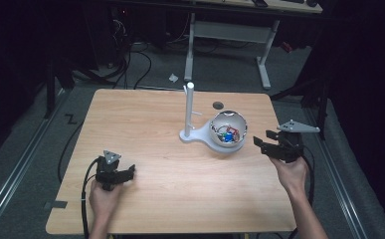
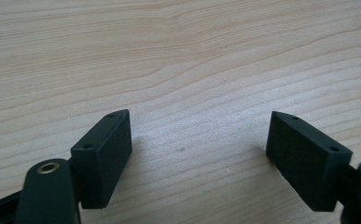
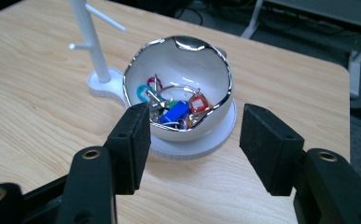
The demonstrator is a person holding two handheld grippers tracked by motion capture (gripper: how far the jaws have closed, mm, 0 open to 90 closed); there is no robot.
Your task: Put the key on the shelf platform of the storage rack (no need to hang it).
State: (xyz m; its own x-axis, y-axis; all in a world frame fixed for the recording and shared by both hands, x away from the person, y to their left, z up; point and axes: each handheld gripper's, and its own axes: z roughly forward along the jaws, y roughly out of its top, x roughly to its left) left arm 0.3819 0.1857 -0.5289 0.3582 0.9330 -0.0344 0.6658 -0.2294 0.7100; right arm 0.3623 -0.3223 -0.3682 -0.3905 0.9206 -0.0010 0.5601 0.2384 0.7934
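right gripper (image 3: 194, 140) | fingers (image 3: 134, 140) wide apart, empty, touching nothing | bowl of keys (image 3: 180, 100) at 12 o'clock just beyond them on bench (image 3: 38, 102) | left gripper (image 2: 199, 154) | fingers wide apart, empty, over bare bench

No legible text or labels.
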